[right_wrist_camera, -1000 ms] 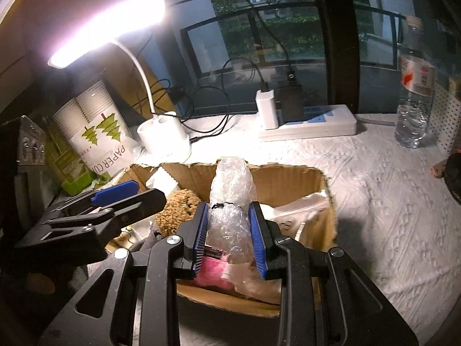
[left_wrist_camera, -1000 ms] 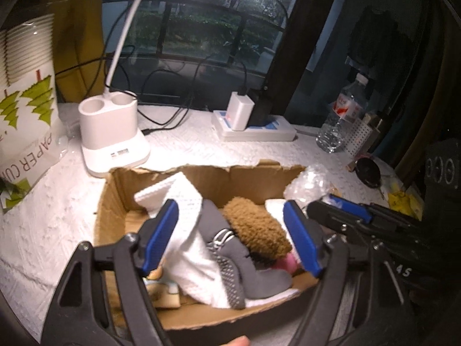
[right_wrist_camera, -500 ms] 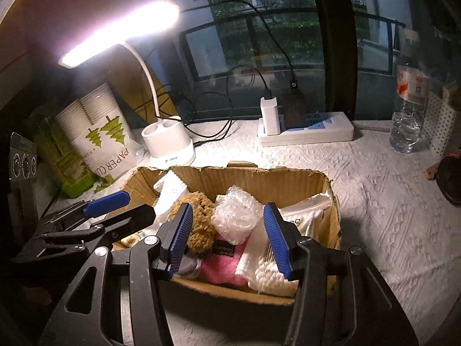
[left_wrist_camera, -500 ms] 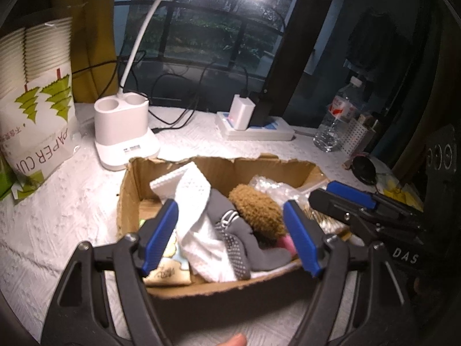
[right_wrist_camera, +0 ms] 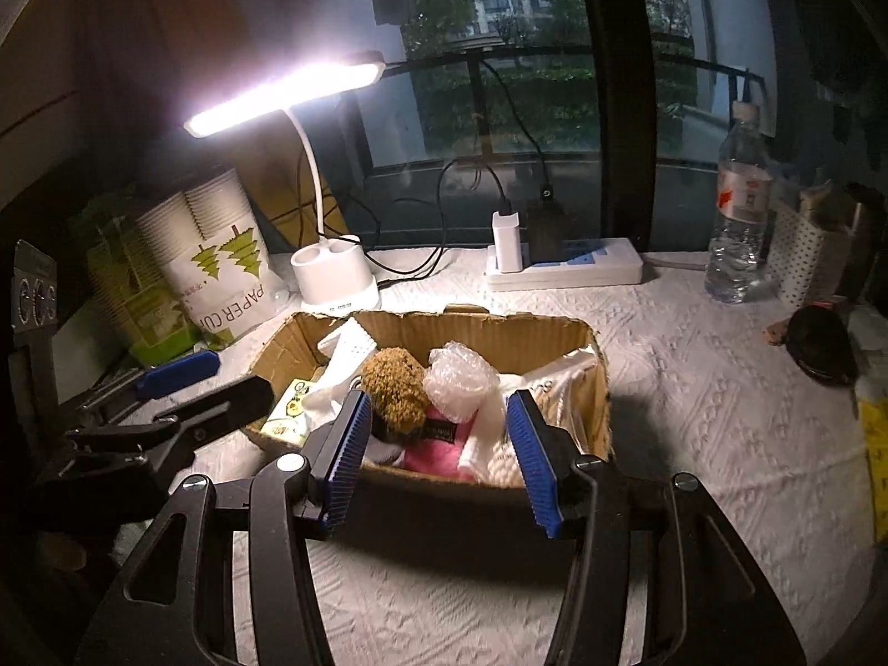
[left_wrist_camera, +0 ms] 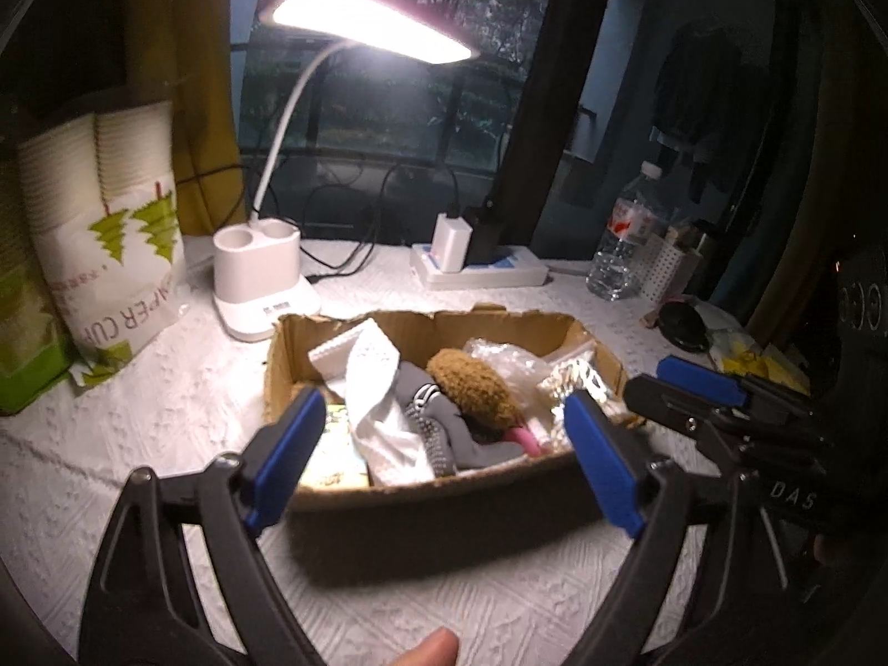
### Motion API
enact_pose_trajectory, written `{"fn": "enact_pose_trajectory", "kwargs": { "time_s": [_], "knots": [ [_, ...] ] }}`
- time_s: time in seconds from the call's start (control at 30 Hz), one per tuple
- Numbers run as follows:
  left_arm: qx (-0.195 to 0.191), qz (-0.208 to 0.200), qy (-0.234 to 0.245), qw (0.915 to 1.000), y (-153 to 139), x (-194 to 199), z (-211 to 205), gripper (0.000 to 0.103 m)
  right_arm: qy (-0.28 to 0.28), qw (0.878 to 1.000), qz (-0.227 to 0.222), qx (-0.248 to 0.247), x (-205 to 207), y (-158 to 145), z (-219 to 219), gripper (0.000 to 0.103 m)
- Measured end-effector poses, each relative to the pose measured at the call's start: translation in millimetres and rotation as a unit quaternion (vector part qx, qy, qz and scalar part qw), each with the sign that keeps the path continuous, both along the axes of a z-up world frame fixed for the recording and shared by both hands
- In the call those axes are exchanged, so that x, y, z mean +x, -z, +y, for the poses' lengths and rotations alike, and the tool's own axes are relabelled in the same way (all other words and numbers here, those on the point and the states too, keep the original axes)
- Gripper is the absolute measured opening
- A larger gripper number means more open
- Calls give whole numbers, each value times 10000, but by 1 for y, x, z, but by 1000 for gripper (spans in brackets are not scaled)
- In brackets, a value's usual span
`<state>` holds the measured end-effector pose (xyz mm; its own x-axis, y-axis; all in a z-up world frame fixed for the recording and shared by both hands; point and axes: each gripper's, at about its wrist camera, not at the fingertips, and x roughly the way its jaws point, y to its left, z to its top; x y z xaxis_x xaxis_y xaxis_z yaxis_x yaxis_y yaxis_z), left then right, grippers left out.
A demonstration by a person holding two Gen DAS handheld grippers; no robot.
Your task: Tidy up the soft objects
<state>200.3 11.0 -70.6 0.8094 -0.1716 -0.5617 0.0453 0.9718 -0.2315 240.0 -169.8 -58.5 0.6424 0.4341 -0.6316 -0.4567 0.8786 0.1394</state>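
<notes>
A cardboard box sits on the white tablecloth, filled with soft things: a white cloth, a grey sock, a brown fuzzy item, a pink item and a wad of bubble wrap. My left gripper is open and empty, in front of the box. My right gripper is open and empty, in front of the box above its near wall. The bubble wrap lies loose in the box.
A lit white desk lamp stands behind the box. A bag of paper cups is at the left. A power strip and a water bottle stand at the back.
My right gripper opened and let the bubble wrap go into the box. Both grippers have drawn back from the box toward the near side.
</notes>
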Motion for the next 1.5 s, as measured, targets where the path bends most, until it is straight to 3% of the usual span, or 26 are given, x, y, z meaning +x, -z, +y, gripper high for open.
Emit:
{"fn": "enact_pose_trajectory", "kwargs": {
  "time_s": [0.2,0.33,0.97,1.5],
  "knots": [
    [137,-192,-83,9997,-13,-28,-2,96,100,9999,-118,-64,-23,-7,-6,54],
    [223,-253,-110,9994,-18,-42,-3,100,182,9995,-228,-114,-39,-12,-9,62],
    [758,-1044,-222,9914,-77,-111,-17,100,746,9914,-1063,-149,-107,-68,-33,71],
    [697,-1510,-274,9857,-116,-152,-18,100,1068,9813,-1597,-106,-157,-113,-57,75]
  ]
}}
